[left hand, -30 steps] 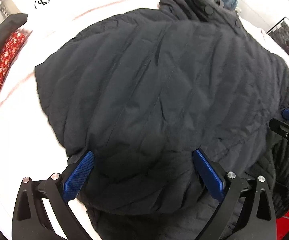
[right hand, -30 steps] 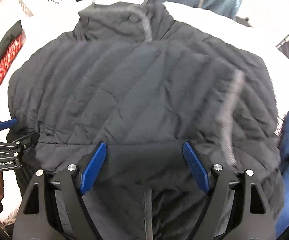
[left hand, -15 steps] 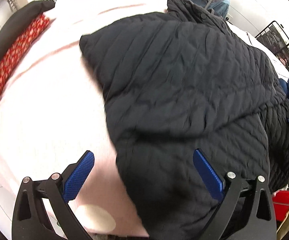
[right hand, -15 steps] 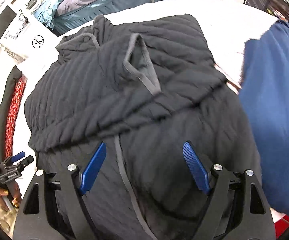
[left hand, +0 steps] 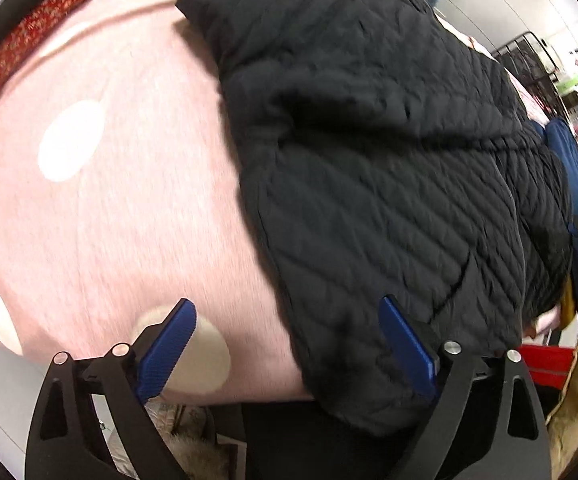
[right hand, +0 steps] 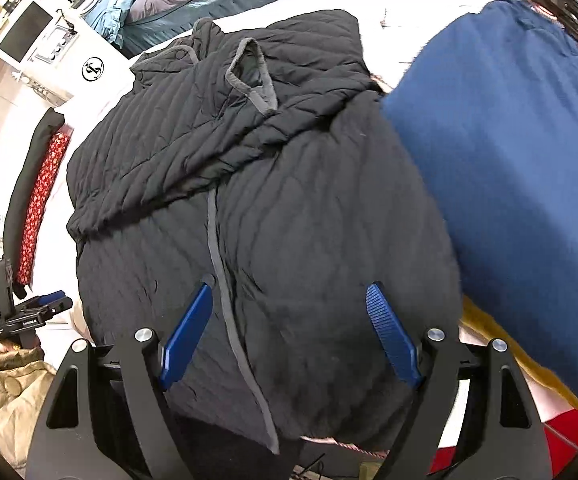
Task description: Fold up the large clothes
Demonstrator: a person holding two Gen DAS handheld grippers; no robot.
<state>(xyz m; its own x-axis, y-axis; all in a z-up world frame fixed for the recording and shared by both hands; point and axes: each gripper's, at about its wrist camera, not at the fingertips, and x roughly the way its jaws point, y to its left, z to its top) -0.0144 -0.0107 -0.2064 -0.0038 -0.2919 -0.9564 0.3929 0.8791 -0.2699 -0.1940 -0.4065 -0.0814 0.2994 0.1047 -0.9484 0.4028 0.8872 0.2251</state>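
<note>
Jacket (right hand: 281, 208) lies half-folded on the pink sheet (left hand: 101, 216), directly under your right gripper (right hand: 289, 336) (both released, empty); your left gripper (left hand: 289, 356), jaws just closing slightly, straddles its left edge.

The left gripper (left hand: 287, 344) points steeply downward, its blue-padded jaws spread wide with nothing pressed between the pads; the jaws have just been closing a little. The right gripper (right hand: 289, 336) also tilts steeply down, jaws held apart and gripping nothing. In the right wrist view the left gripper (right hand: 47, 300) shows at the far left edge, with a fingertip of the hand (right hand: 9, 347) holding it just below.
</note>
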